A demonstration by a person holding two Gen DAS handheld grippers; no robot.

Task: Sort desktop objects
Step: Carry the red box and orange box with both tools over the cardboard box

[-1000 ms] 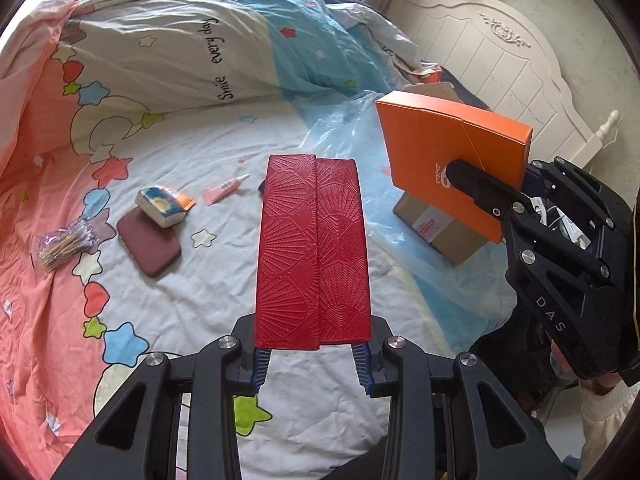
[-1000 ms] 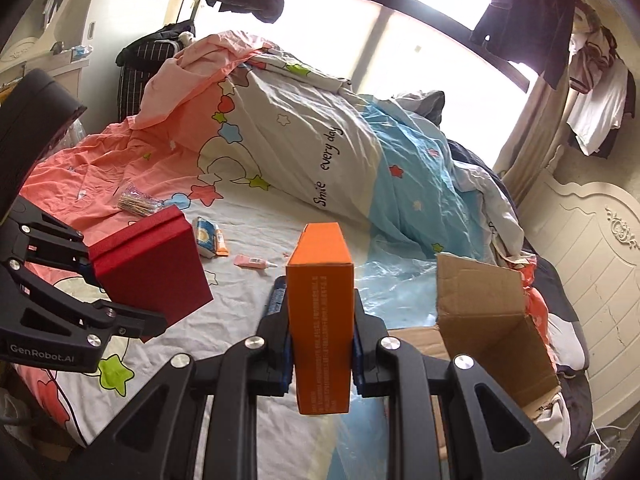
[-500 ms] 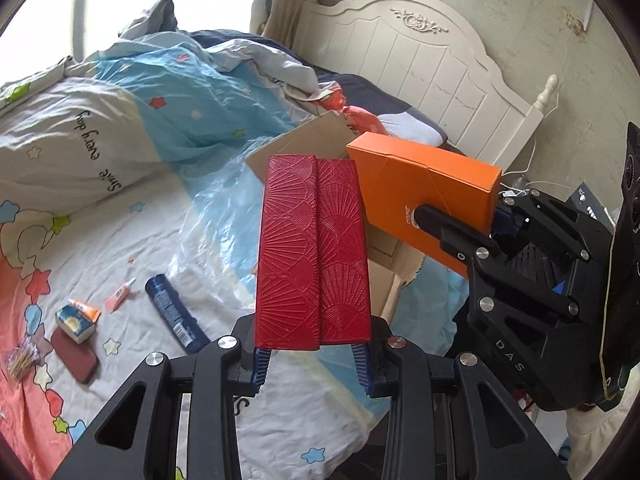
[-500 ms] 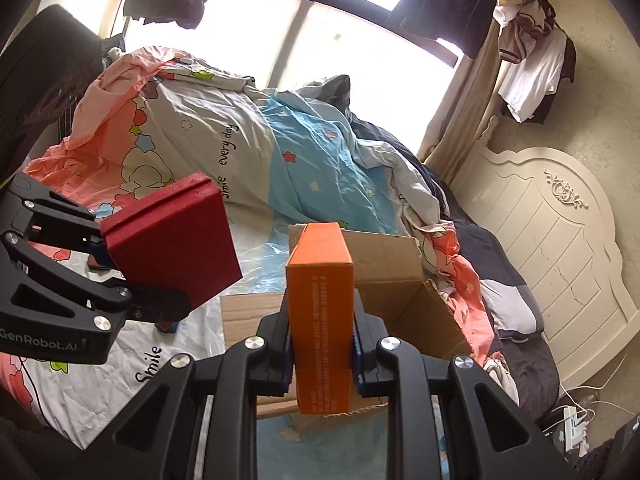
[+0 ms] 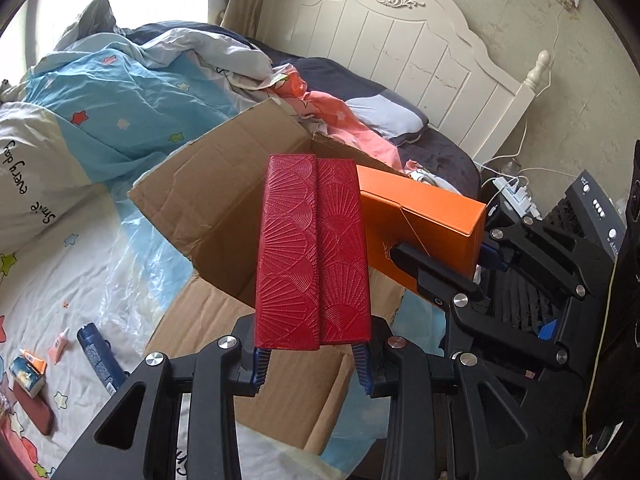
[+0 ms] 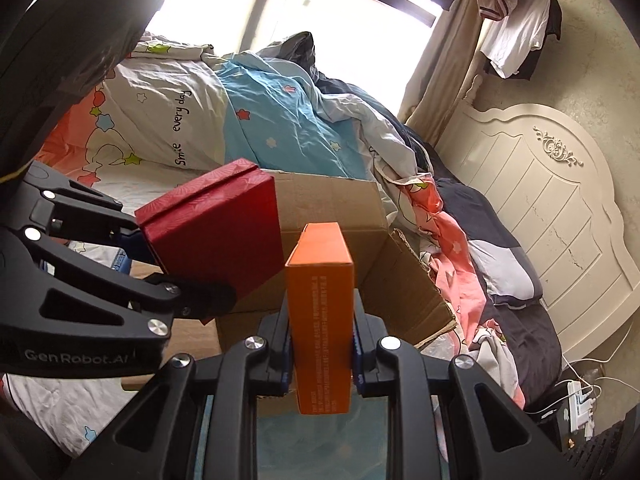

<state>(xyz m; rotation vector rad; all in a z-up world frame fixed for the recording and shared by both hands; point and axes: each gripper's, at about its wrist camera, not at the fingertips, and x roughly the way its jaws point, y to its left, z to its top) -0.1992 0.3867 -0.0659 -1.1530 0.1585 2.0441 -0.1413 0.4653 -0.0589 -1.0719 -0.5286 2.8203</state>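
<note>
My left gripper point(image 5: 312, 364) is shut on a red embossed box point(image 5: 312, 252) and holds it over the open cardboard box point(image 5: 208, 204) on the bed. My right gripper point(image 6: 320, 356) is shut on an orange box point(image 6: 320, 320), held upright just right of the red box point(image 6: 216, 236), in front of the cardboard box point(image 6: 332, 208). The orange box point(image 5: 420, 220) and right gripper point(image 5: 440, 280) also show in the left wrist view. The inside of the cardboard box is mostly hidden behind both held boxes.
On the bed sheet at lower left lie a blue tube point(image 5: 96, 354), a small pink tube point(image 5: 58, 346), a small carton point(image 5: 26, 370) and a dark red case point(image 5: 34, 408). A white headboard point(image 5: 400, 52) and a power strip point(image 5: 516, 196) stand to the right.
Both grippers have swung right with their boxes, from over the sheet to over the cardboard box. The two held boxes are now closer together.
</note>
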